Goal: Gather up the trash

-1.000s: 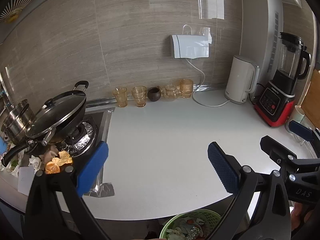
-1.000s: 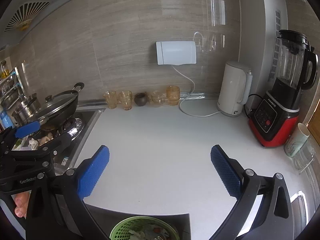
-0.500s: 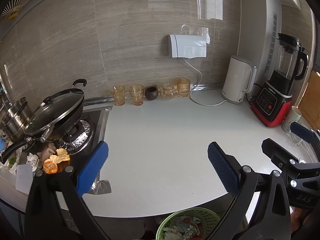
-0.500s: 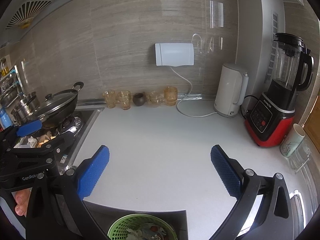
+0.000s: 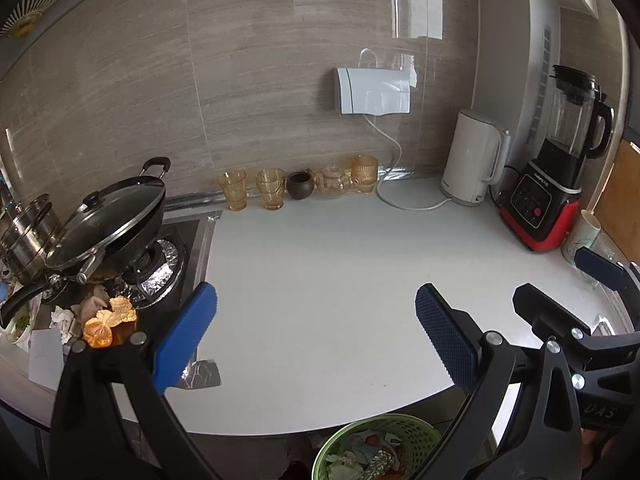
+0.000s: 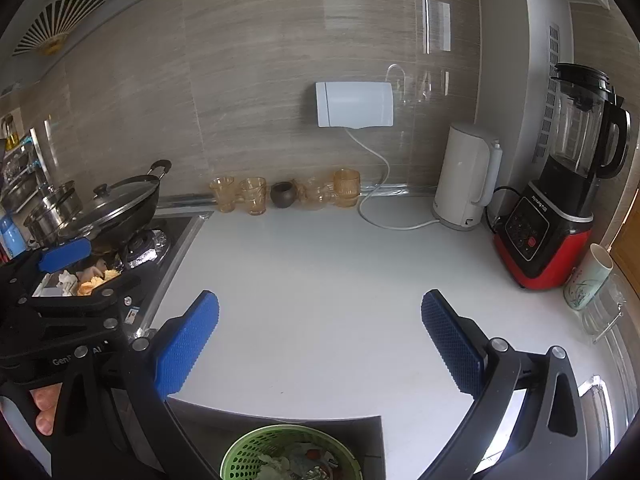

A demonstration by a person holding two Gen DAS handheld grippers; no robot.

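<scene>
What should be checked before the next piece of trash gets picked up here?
1. Left gripper open and holding nothing: ok.
2. Right gripper open and holding nothing: ok.
3. Trash left to collect: ok, orange peels and crumpled white tissue lie beside the stove.
4. Green plastic mesh basket within reach below the counter edge: ok.
5. Room left in the basket: cannot tell.
6. Path clear of the black lidded wok: cannot tell.

Black tool [image 5: 316,320] frames with 2 blue pads [image 5: 444,336] (silver screws).
</scene>
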